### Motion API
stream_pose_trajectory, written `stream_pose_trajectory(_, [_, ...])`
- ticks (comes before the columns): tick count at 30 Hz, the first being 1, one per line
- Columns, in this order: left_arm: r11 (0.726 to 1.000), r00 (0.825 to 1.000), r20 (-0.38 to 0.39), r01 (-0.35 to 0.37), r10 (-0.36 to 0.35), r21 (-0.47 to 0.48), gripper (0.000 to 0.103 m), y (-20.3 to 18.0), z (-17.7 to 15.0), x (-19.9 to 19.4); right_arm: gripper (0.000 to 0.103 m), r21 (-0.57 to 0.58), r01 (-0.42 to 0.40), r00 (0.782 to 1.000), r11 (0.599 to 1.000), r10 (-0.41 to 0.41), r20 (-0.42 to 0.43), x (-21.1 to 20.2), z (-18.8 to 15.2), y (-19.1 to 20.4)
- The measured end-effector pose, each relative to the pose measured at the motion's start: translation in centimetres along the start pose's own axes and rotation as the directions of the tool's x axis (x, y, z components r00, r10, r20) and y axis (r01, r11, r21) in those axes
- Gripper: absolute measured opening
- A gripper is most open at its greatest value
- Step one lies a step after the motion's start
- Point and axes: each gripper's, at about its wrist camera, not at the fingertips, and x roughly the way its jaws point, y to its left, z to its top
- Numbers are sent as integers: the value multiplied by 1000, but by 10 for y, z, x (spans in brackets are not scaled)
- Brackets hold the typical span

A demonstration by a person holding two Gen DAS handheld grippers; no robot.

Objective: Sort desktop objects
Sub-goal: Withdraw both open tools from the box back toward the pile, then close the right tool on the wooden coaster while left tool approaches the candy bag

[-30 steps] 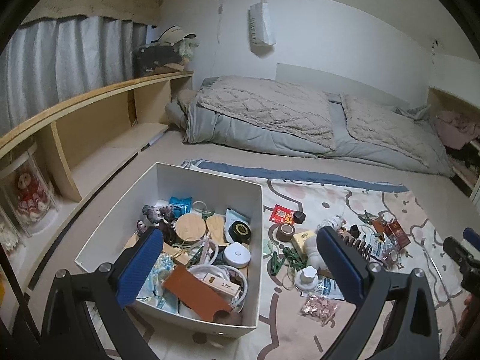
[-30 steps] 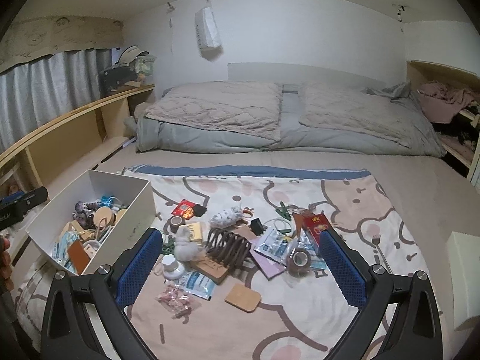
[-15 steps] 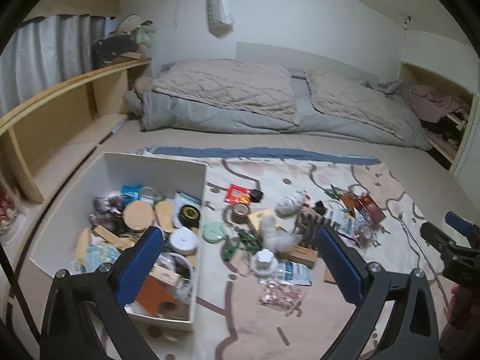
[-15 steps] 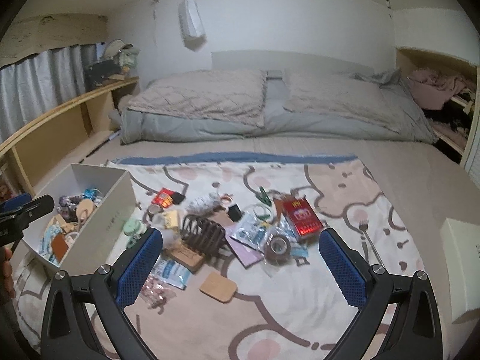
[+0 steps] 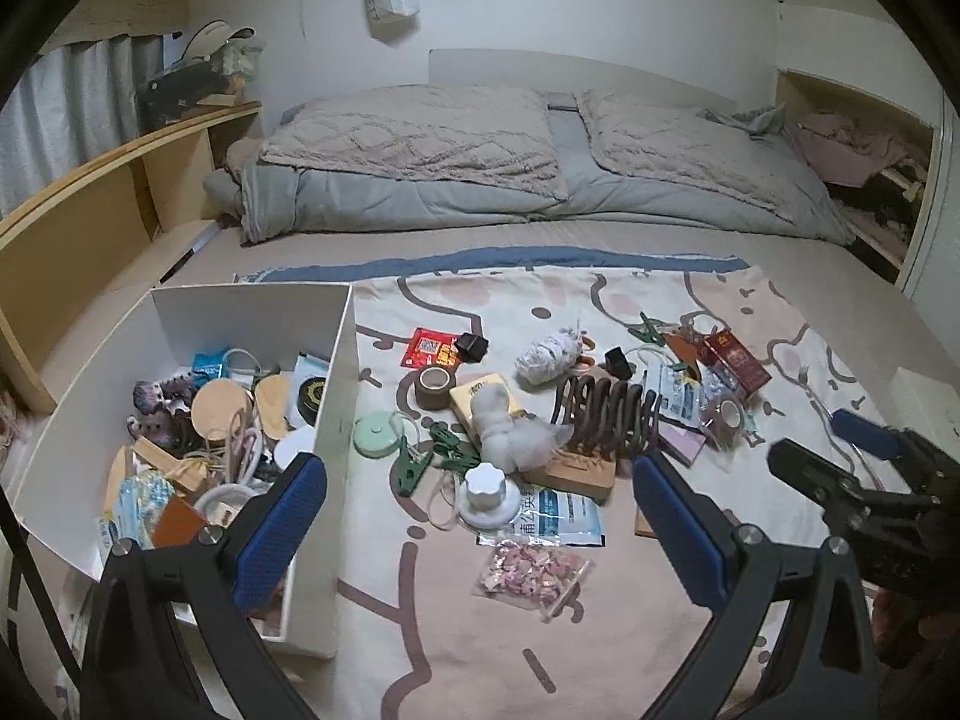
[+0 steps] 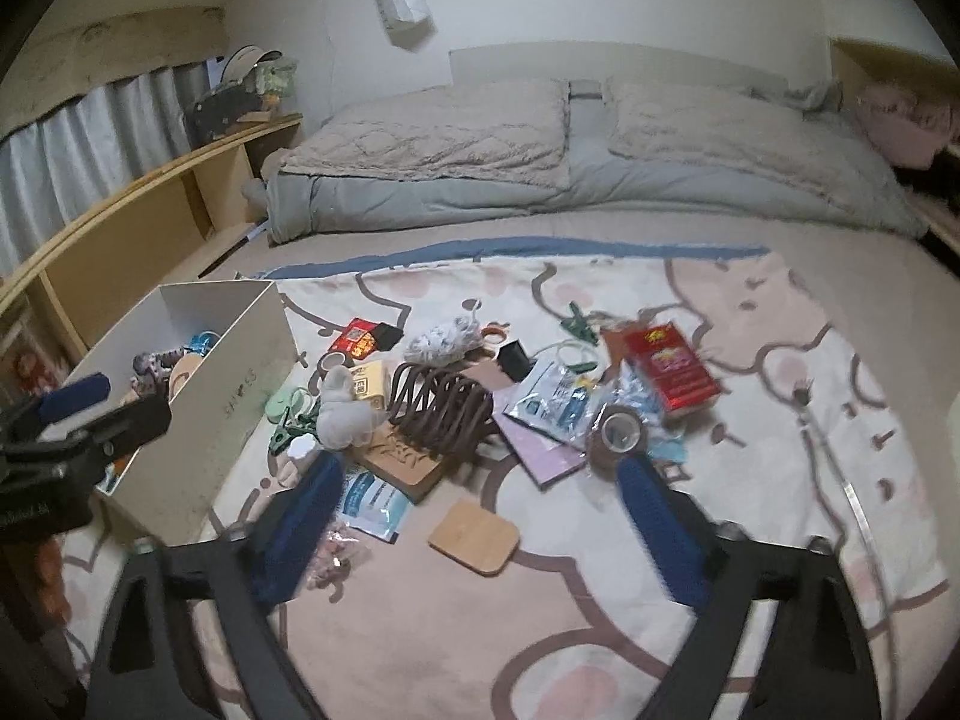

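Note:
A pile of small items lies on the patterned blanket (image 5: 600, 648): a brown wire rack (image 5: 606, 414) (image 6: 441, 408) on a wooden base, a red box (image 6: 669, 369), a tape roll (image 6: 618, 435), a white plush (image 5: 501, 426), green clips (image 5: 414, 468) and a wooden coaster (image 6: 474, 537). The white box (image 5: 342, 360) (image 6: 240, 384) at the left holds several sorted items. My left gripper (image 5: 474, 480) is open above a white knob cap (image 5: 486, 492), beside the box. My right gripper (image 6: 480, 474) hangs over the coaster; its jaws are closing with nothing pressed between them.
Folded grey and beige bedding (image 5: 540, 162) fills the back of the mattress. A wooden shelf (image 5: 108, 210) runs along the left wall below a curtain. A bag of pink pieces (image 5: 531, 567) and a blue-white packet (image 5: 558, 516) lie near the front.
The left view swung right from the box toward the pile and dropped lower. The right gripper sank closer to the pile and its fingers drew somewhat nearer together.

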Motion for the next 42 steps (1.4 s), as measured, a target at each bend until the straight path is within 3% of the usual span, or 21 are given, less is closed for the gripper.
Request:
stream_pose_trajectory(4, [1000, 1000, -14, -1, 1, -1, 103, -2, -4, 13, 53, 35, -36, 998, 999, 38, -55, 25, -7, -5])
stream_pose_trajectory(10, [1000, 999, -55, -1, 0, -16, 103, 0, -11, 31, 34, 51, -46, 991, 998, 52, -127, 62, -19, -3])
stream_pose_trajectory(14, [1000, 996, -84, 6, -8, -24, 101, 1, -15, 42, 31, 60, -44, 985, 997, 54, -165, 89, -22, -1])
stream_pose_trajectory(17, [1000, 993, -120, 11, -9, 17, 88, -5, -18, 50, 26, 50, -38, 981, 998, 47, -188, 108, -22, 1])
stream_pose_trajectory(24, [997, 990, -139, 41, -33, 58, 87, -16, -23, 61, 11, 30, -43, 974, 999, 49, -221, 133, -29, 1])
stream_pose_trajectory(34, [997, 985, -172, 21, -7, 77, 87, -18, -29, 74, 11, -3, -59, 972, 998, 57, -227, 134, -50, 4])
stream_pose_trajectory(42, [1000, 979, -205, -4, 10, 29, 85, -4, -34, 81, 11, 9, -54, 973, 998, 55, -224, 120, -65, 0])
